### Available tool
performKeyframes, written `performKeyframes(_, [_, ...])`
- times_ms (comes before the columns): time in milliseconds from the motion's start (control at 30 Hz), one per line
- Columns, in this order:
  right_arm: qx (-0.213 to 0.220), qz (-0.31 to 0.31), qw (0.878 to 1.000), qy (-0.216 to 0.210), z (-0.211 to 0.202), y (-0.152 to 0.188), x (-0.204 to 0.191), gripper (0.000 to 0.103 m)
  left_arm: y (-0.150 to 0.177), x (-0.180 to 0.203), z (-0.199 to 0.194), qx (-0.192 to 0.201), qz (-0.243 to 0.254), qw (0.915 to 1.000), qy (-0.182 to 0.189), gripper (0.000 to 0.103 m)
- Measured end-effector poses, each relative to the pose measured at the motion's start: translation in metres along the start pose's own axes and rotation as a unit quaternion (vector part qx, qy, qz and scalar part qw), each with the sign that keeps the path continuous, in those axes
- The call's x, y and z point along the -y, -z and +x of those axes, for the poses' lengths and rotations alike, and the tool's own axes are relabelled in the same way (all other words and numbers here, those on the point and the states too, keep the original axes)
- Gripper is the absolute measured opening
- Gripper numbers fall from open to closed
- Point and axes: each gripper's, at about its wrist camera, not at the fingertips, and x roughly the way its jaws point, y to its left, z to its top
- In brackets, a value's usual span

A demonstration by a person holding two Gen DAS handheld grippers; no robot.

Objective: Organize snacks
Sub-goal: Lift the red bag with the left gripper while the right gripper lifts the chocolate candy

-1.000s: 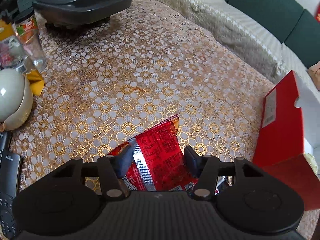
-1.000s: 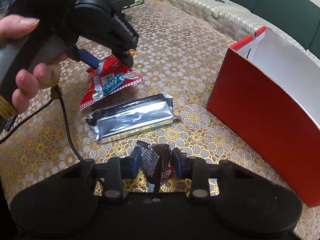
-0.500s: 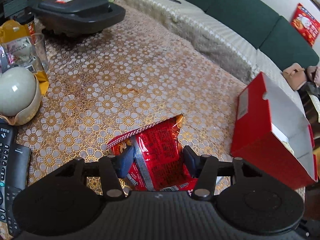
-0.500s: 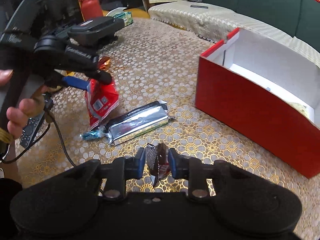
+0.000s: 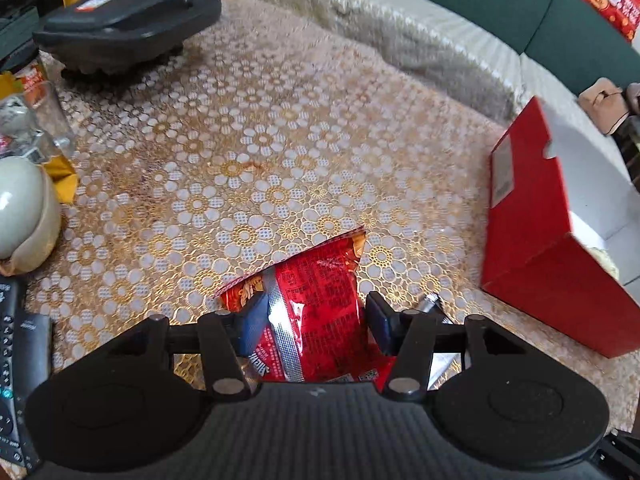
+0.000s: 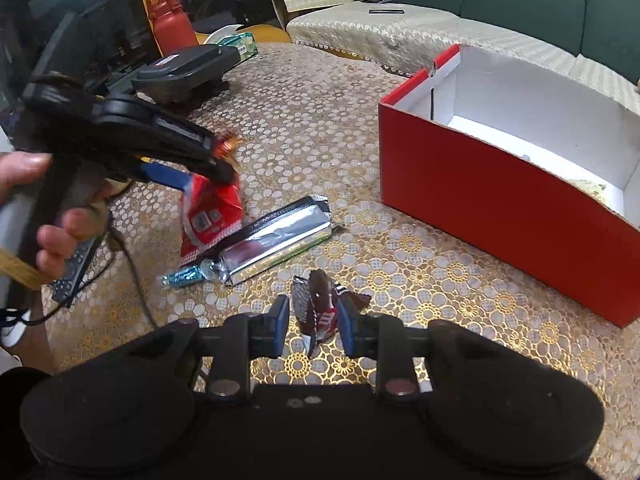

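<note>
In the left wrist view the left hand-held gripper [image 5: 316, 322] was clamped on a red snack packet [image 5: 316, 300], low in the centre of the frame above the bench [image 5: 280, 128]; the red box [image 5: 532, 240] stood open at the right edge. In the right wrist view the right hand-held gripper [image 6: 312, 322] held a dark wrapper [image 6: 320, 308] at lower centre, its fingers slightly apart; a silver packet [image 6: 276, 246] lay on the bench in mid-frame, left of the box.
</note>
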Motion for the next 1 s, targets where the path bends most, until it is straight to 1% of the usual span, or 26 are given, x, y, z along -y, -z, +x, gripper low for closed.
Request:
performKeyframes(67, [-0.005,0.004,1.000,0.005,0.004,-0.001,0.002,0.025,-0.003,0.003,0.009,-0.007,0.003,1.0000,-0.006,0.054])
performKeyframes(167, [-0.014,0.004,1.000,0.011,0.012,-0.002,0.005,0.025,-0.007,0.012,0.013,0.000,0.018,0.9998,-0.013,0.057])
performKeyframes(233, [-0.019,0.006,1.000,0.007,0.016,-0.003,0.007,0.026,-0.009,0.015,0.016,-0.001,0.024,0.9996,-0.016,0.065])
performKeyframes(367, [-0.022,0.002,1.000,0.010,0.021,-0.003,0.006,0.026,-0.010,0.010,0.015,-0.008,0.010,0.9999,-0.006,0.071])
performKeyframes(433, [-0.027,-0.002,1.000,0.007,0.023,-0.003,0.004,0.026,-0.009,0.004,0.012,-0.010,-0.002,0.9999,-0.005,0.080])
performKeyframes(533, [-0.031,-0.013,0.999,0.007,0.027,-0.002,0.000,0.027,-0.007,-0.007,0.005,-0.011,-0.022,0.9997,-0.002,0.082])
performKeyframes(567, [-0.036,-0.018,0.999,0.004,0.029,-0.001,-0.002,0.027,-0.005,-0.011,0.003,-0.009,-0.029,0.9995,-0.007,0.083])
performKeyframes(633, [-0.042,-0.032,0.999,0.014,0.036,-0.001,-0.007,0.028,-0.004,-0.017,0.003,-0.009,-0.039,0.9990,-0.017,0.086])
performKeyframes(733, [-0.046,-0.043,0.998,0.026,0.045,-0.003,-0.011,0.028,-0.002,-0.021,0.009,-0.022,-0.047,0.9983,-0.028,0.087])
performKeyframes(833, [-0.044,-0.061,0.997,0.036,0.049,-0.004,-0.014,0.030,-0.002,-0.021,0.013,-0.026,-0.051,0.9979,-0.029,0.087])
performKeyframes(933, [-0.048,-0.066,0.996,0.038,0.055,-0.007,-0.014,0.033,-0.005,-0.016,0.015,-0.026,-0.047,0.9979,-0.036,0.087])
performKeyframes(1000, [-0.051,-0.075,0.995,0.042,0.060,-0.009,-0.016,0.038,-0.005,-0.014,0.015,-0.025,-0.048,0.9977,-0.041,0.087])
